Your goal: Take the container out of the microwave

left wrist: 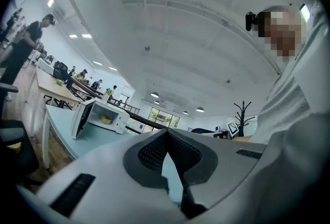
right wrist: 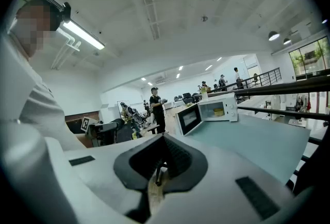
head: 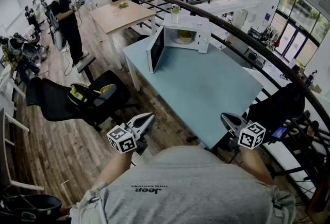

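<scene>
A white microwave stands at the far end of the light blue table, its door swung open to the left. Inside it sits a yellow container, also visible in the left gripper view and the right gripper view. A jar stands on top of the microwave. My left gripper and right gripper are held close to my body at the table's near end, far from the microwave. Both have their jaws together with nothing between them.
A black office chair with a yellow item on it stands left of the table. A dark railing curves along the table's right side. A wooden table and a standing person are farther back left.
</scene>
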`<action>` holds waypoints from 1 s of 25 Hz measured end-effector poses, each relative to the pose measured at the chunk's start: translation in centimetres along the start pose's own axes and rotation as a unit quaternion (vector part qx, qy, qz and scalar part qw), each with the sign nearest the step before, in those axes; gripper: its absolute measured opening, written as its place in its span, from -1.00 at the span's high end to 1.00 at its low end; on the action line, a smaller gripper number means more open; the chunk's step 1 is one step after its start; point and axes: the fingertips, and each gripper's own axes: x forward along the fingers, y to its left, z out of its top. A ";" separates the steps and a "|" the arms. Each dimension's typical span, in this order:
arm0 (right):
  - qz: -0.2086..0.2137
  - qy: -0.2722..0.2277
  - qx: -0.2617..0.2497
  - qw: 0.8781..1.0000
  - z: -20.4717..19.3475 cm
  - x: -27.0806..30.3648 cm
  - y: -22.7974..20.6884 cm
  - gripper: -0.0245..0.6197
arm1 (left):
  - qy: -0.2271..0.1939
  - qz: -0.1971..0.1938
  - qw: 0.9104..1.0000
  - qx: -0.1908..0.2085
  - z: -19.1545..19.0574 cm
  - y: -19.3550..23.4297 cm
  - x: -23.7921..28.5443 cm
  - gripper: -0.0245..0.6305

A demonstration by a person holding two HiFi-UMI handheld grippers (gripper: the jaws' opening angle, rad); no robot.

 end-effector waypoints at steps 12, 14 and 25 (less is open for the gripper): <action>0.006 0.006 -0.005 1.000 -0.4 0.7 0.8 0.87 | 0.003 0.001 1.000 -0.003 -0.3 0.1 -0.7 0.87; 0.005 0.006 -0.004 1.000 -0.5 0.8 0.9 0.87 | 0.004 0.001 1.000 -0.004 -0.4 0.2 -0.9 0.87; -0.019 -0.009 0.022 1.000 0.1 2.5 2.4 0.87 | -0.002 -0.010 1.000 -0.002 1.0 2.1 -3.5 0.87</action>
